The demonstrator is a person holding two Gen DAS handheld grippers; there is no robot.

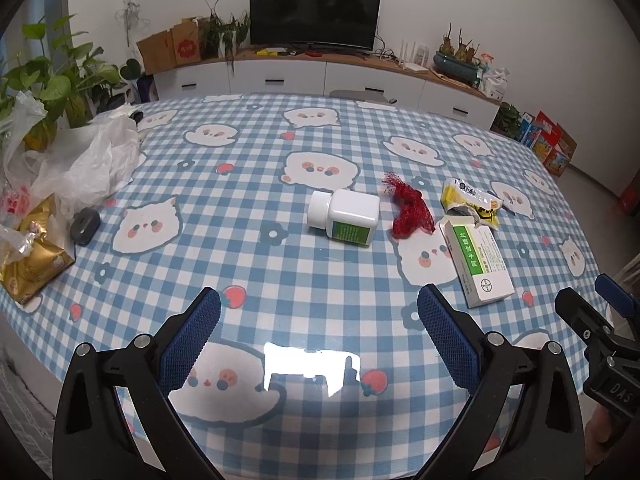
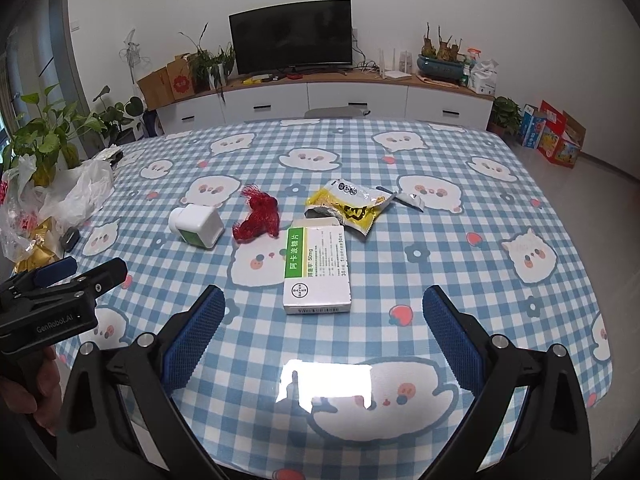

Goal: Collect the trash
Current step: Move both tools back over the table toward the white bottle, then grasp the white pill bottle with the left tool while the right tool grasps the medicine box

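In the left wrist view, the left gripper [image 1: 319, 312] was held above the near edge of the checked tablecloth [image 1: 248, 184], its jaws spread wide and empty. Nothing had been picked up, so the task was judged to be at its opening approach. The white pill bottle [image 1: 345, 213] lay on its side ahead, with the red mesh net [image 1: 410, 210] just beside it, then the torn yellow wrapper [image 1: 470, 200] and the white-and-green medicine box [image 1: 478, 266]. A crumpled plastic bag [image 1: 86, 162], possibly the place for the trash, was seen at the far left, near a grey mouse [image 1: 85, 221].

In the right wrist view, the right gripper [image 2: 324, 312] was likewise parted and empty, with the medicine box [image 2: 316, 270] lying flat directly ahead. A forward reach and a low, wide grasp would probably be called for. No obstruction was seen.
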